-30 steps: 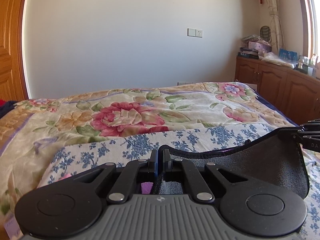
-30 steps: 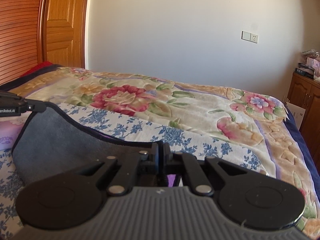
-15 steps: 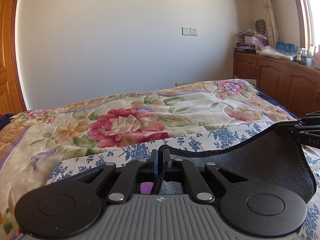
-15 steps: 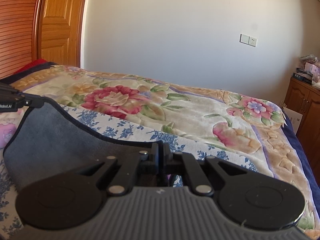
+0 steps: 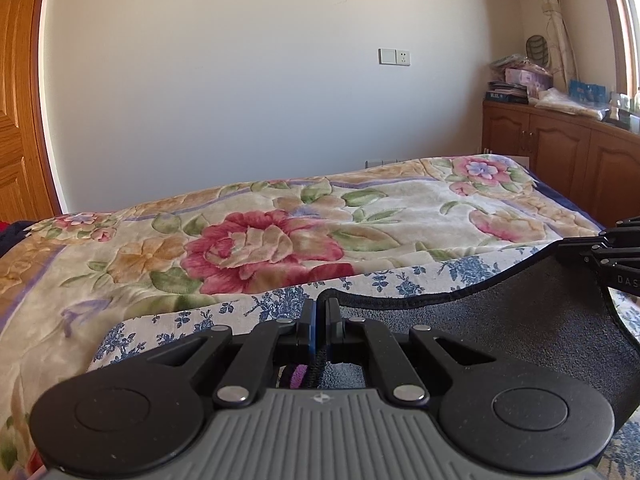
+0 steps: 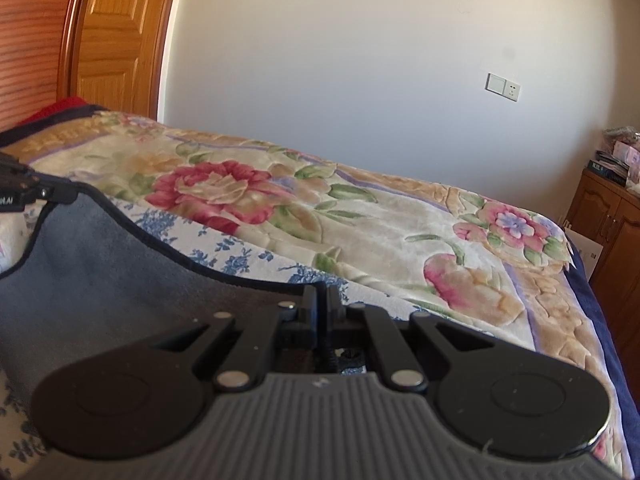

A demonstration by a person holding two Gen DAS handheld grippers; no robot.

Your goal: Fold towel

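Observation:
A dark grey towel (image 5: 520,328) with a black hem hangs stretched between my two grippers above the bed. My left gripper (image 5: 320,308) is shut on its left corner. My right gripper (image 6: 322,296) is shut on its right corner, and the towel (image 6: 120,288) spreads to the left there. The right gripper's tips (image 5: 588,250) show at the right edge of the left wrist view, the left gripper's tips (image 6: 52,192) at the left edge of the right wrist view. The towel's top hem sags between the grippers. Its lower part is hidden.
Below lies a blue-flowered white sheet (image 5: 400,280) on a big floral blanket (image 5: 260,240) covering the bed. A wooden cabinet (image 5: 560,152) with clutter stands at the right wall. A wooden door (image 6: 116,36) is at the left.
Both grippers have risen and moved forward with the towel's corners. The towel hangs a little higher over the sheet and more of the blanket shows.

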